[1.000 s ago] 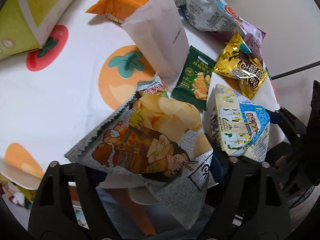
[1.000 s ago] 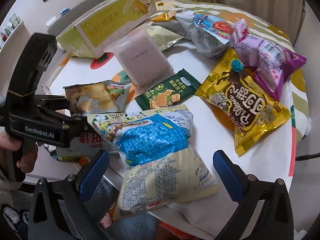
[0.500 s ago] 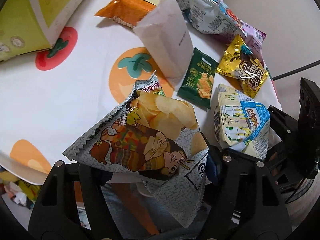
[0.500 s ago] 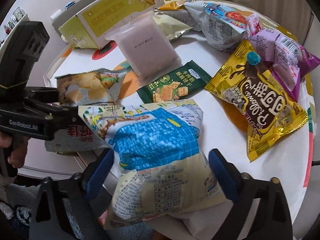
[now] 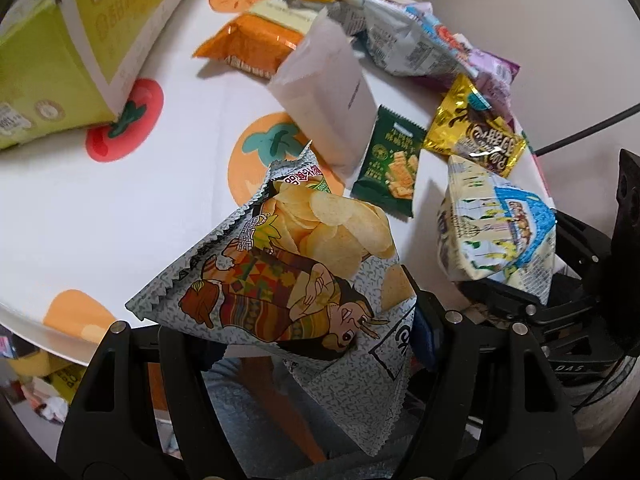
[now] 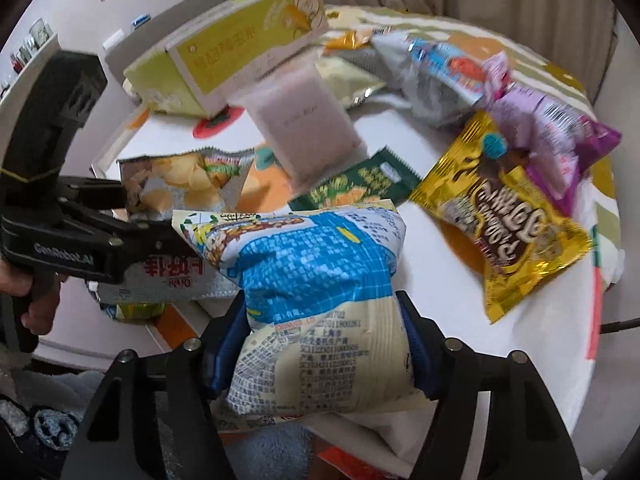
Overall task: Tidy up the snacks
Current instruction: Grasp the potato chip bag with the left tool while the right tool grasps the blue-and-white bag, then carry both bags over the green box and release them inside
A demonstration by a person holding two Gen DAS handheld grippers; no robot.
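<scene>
A: Picking up is the step in hand — each gripper has a bag at the near edge of the counter point(image 5: 100, 208). The left gripper point(image 5: 308, 332) holds the grey chip bag point(image 5: 288, 276) by its lower part, bag tilted up off the cloth. The right gripper point(image 6: 320, 344) is closing its jaws, the blue pads already pressing the waist of the blue-and-cream bag point(image 6: 320, 280).

B: And next?

A: I'd judge both bags need lifting clear, then carrying to wherever they get sorted — maybe the yellow-green box point(image 6: 240, 60) at the far side, though nothing confirms that. The puffy bag may slip if the squeeze is light.

B: Do the views differ?

A: The right wrist view shows a hand point(image 6: 38, 304) on the left gripper's handle; the left wrist view shows an orange packet point(image 5: 248, 44) that the other hides.
</scene>
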